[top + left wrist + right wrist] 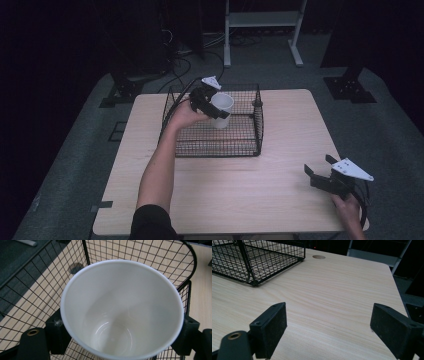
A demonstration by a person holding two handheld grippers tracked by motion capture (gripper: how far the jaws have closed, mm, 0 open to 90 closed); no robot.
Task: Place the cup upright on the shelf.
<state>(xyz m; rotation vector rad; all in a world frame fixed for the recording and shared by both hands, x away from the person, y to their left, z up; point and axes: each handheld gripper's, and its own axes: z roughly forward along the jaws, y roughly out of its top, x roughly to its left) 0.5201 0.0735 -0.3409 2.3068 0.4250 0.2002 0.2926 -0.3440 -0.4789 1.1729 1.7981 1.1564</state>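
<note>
The left gripper [214,104] is holding the cup [221,110] over the basket [258,120]; it should be lowering level (right gripper [320,172] idling, jaws wide).

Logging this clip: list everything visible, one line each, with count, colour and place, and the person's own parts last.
cup: one, white, empty, held over the basket's left part.
basket: one, black wire, far middle of the table.
table: one, light wood, centre.
shelf frame: one, white, on the floor beyond the table.
left tool: one, black, jaws shut on the cup.
right tool: one, black, jaws wide apart, above the table's near right corner.
forearm: one, reaching to the basket.
</note>
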